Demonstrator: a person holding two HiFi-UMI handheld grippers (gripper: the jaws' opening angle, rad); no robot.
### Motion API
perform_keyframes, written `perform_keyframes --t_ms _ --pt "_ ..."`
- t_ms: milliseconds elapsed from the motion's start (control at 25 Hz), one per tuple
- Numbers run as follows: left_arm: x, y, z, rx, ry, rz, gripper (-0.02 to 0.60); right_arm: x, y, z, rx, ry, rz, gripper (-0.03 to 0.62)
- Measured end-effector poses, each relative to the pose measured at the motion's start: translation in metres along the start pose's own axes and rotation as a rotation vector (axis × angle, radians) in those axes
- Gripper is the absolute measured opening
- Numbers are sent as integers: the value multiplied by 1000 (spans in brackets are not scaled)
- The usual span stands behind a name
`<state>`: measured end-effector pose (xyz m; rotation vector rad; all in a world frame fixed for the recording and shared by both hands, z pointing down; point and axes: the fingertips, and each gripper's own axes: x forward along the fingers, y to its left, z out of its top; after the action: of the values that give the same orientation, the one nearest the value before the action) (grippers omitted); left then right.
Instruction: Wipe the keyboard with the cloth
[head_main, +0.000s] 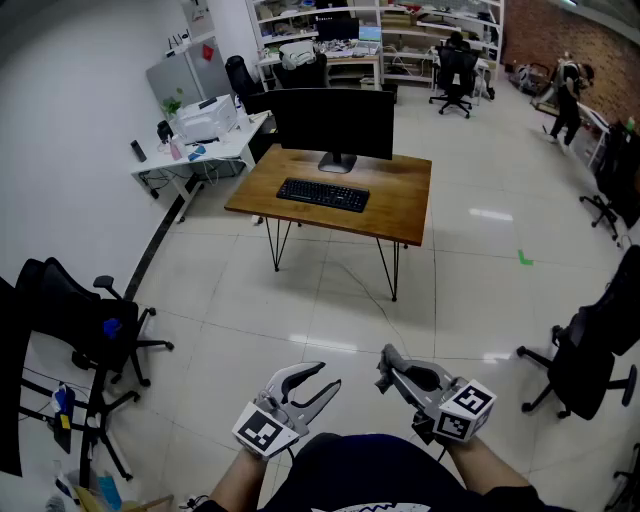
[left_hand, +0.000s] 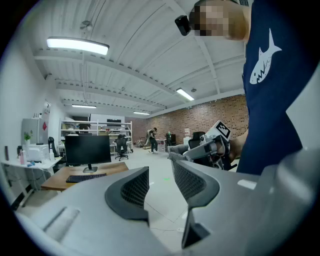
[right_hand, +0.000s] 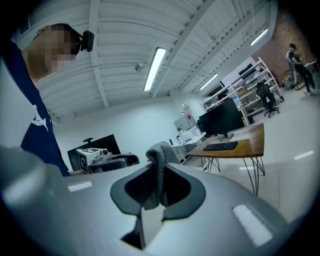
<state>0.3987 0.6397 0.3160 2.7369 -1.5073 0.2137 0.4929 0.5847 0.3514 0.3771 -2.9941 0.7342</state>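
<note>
A black keyboard (head_main: 322, 194) lies on the wooden desk (head_main: 400, 205) far ahead across the floor; it also shows small in the left gripper view (left_hand: 86, 177) and the right gripper view (right_hand: 221, 146). Both grippers are held low, close to the person's body. My right gripper (head_main: 386, 368) is shut on a grey knitted cloth (right_hand: 157, 170), which bunches up above its jaws (left_hand: 179, 150). My left gripper (head_main: 322, 378) is beside it, jaws apart with nothing between them (left_hand: 160, 172); floor shows through the gap.
A black monitor (head_main: 333, 122) stands behind the keyboard. Office chairs sit at the left (head_main: 100, 330) and right (head_main: 590, 360). A white table with a printer (head_main: 205, 130) adjoins the desk's left. Shelves line the back; a person (head_main: 567, 95) stands far right.
</note>
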Motion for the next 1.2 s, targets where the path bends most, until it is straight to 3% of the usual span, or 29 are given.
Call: perform_keyframes --t_ms 600,920,1200 --pt "-1 29 -14 -23 2 32 168 24 -15 -2 -24 30 -16 38" --pt "17 83 -21 -35 -5 26 192 61 -43 17 -36 22 -47 38" --pt "34 158 -21 -48 -14 3 192 124 -74 43 -15 34 -54 38"
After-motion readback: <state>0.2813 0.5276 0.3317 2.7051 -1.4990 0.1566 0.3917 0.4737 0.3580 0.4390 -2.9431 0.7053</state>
